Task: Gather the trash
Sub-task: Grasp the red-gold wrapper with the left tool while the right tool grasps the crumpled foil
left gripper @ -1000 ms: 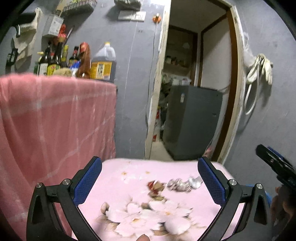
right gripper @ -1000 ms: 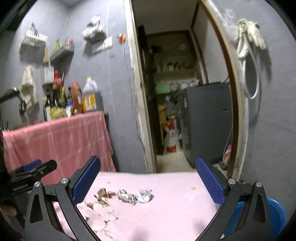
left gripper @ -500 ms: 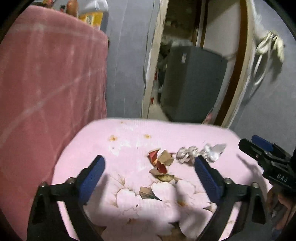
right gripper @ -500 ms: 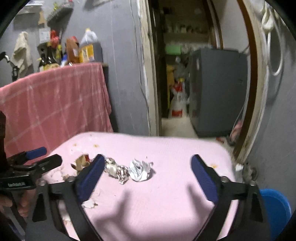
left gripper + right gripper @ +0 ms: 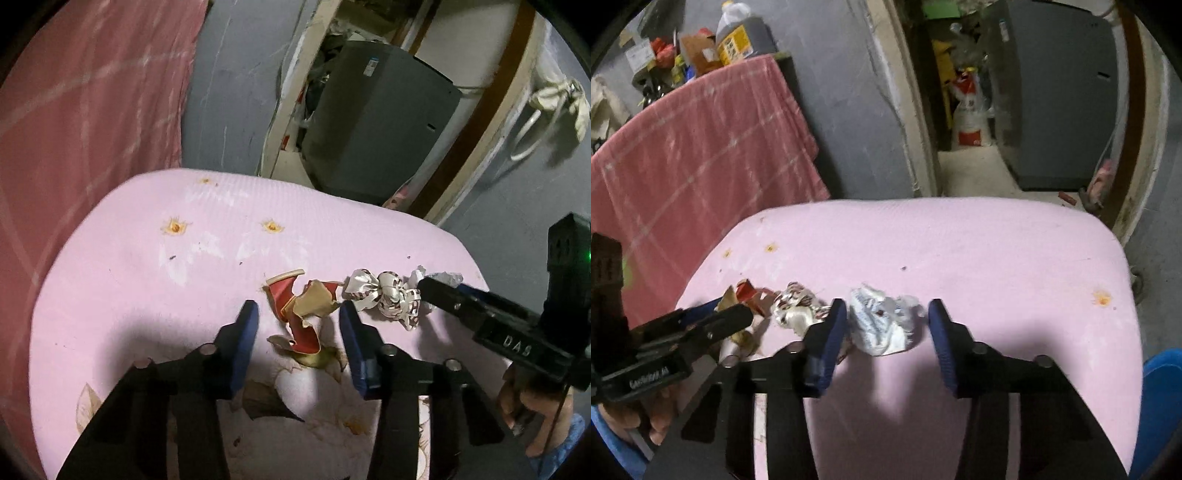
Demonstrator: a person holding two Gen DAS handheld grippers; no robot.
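We see a matt pink cloth cover (image 5: 122,280), finely ribbed, on the seat. On it lie a torn red-and-tan paper scrap (image 5: 299,310), a glossy crinkled foil-like wrapper (image 5: 384,295) and a crumpled white tissue (image 5: 879,325). Our gripper fingers (image 5: 831,336) carry ridged blue rubbery pads on matt black plastic.

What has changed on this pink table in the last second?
Both grippers tipped down and closed in: the left gripper now straddles the red-and-gold wrapper, the right gripper the white crumpled paper. Both narrowed but grip nothing. The trash, including the patterned wrapper, stayed put.
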